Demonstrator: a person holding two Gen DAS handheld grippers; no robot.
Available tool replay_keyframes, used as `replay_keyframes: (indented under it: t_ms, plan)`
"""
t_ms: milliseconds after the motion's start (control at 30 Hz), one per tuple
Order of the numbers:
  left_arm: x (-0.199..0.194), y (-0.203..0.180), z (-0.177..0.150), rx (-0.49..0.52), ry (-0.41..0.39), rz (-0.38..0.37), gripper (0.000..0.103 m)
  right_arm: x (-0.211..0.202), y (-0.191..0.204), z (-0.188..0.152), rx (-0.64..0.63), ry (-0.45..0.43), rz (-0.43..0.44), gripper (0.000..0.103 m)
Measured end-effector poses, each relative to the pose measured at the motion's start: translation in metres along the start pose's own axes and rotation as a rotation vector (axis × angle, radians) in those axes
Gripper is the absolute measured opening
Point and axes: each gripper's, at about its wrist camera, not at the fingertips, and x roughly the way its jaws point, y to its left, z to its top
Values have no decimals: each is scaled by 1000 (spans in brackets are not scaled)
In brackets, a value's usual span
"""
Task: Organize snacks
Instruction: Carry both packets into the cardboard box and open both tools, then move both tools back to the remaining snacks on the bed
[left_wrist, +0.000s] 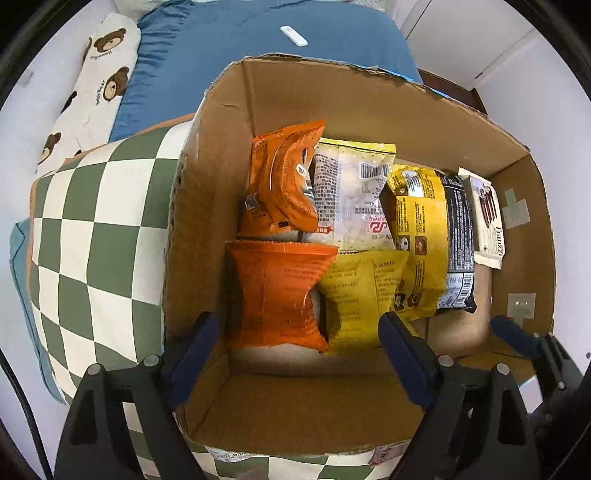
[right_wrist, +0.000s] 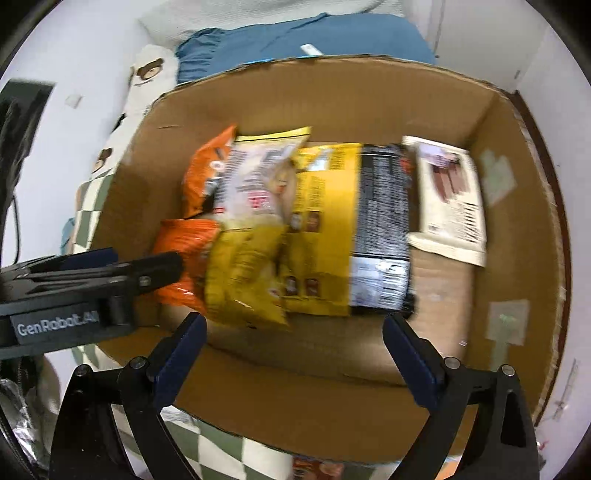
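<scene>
Six snack packets (left_wrist: 354, 206) lie side by side inside the cardboard box (left_wrist: 369, 107); packing looks mostly done. Left gripper (left_wrist: 299, 332) and right gripper (right_wrist: 295, 332) hover above it, jaws wide, empty.

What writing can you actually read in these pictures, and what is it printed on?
"Franzzi": cream wafer box at the right of the cardboard box.
"GenRobot.AI": side of the left tool, in the right wrist view.
Bear pillow: script too small.
Snack bags, such as the yellow bag: print too small or blurred.
</scene>
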Motion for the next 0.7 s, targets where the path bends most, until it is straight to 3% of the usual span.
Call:
replay_keyframes:
  t_ms: [367, 700]
  plan:
    - [-28, -5, -29, 4, -102, 3, 89, -39, -28, -24, 51, -73, -42, 98]
    - [-75, -12, -64, 40, -271, 19, 89, -86, -24, -53, 28, -190, -93, 98]
